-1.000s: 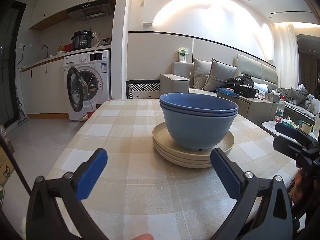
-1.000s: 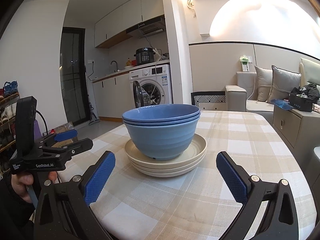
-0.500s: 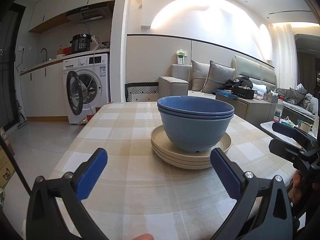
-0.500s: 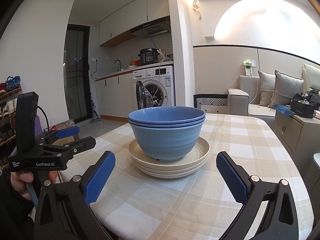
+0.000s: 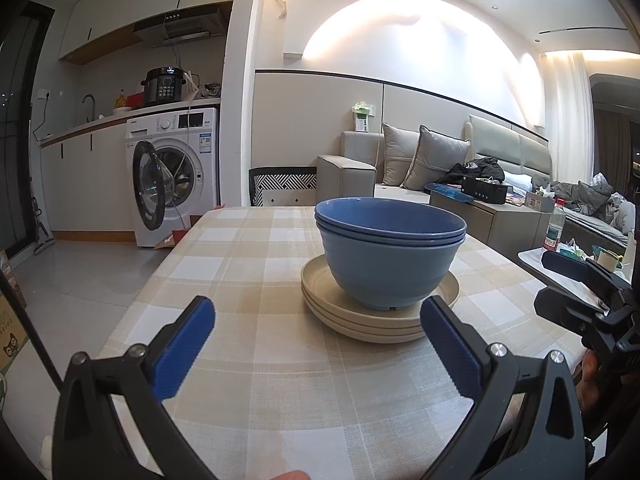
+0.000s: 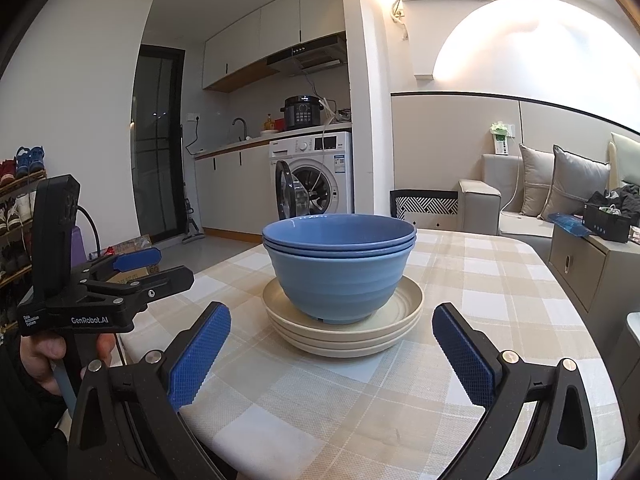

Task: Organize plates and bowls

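White kitchen cabinets (image 6: pixel 256 44), washing machine (image 5: pixel 176 172), grey sofa (image 5: pixel 400 164), tiled floor (image 5: pixel 88 272)

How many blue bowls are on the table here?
3 blue bowls, judging by the rims: all nested in one stack, sitting on the beige plates in the middle of the checked table. A further bowl nested inside could be hidden.

A washing machine (image 6: pixel 311 176), door open, stands under the counter; a cooker (image 6: pixel 302 112), possibly a pressure model, sits above.
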Tool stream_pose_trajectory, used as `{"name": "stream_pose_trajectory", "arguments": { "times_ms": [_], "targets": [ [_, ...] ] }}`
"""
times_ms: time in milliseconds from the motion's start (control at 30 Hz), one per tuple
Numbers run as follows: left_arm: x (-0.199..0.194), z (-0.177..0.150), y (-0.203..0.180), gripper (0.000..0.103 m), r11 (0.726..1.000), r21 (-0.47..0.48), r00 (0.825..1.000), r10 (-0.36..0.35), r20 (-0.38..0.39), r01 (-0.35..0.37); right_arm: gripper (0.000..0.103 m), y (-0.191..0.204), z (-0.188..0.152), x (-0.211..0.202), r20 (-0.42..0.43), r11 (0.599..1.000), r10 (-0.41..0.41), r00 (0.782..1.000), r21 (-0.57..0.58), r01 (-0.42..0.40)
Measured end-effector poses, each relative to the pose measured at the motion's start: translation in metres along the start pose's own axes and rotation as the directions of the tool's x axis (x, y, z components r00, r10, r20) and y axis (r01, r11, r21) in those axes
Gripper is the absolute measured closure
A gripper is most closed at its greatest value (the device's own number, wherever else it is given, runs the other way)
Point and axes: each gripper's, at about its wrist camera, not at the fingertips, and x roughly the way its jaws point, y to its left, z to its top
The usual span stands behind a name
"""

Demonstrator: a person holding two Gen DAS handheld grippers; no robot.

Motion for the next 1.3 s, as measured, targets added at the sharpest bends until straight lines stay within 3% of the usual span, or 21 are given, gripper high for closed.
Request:
{"name": "stream_pose_trajectory", "arguments": {
  "times_ms": [1300],
  "targets": [
    [0.0072, 0.001, -0.0004, 0.0, 1.0, -0.022, 0.999, 0.007, -0.032, -0.008, 0.0, 0.0008, -0.0031, -0.0006, -0.023, 1.0, 0.01, 1.0, 0.017, -0.01]
  ]
}}
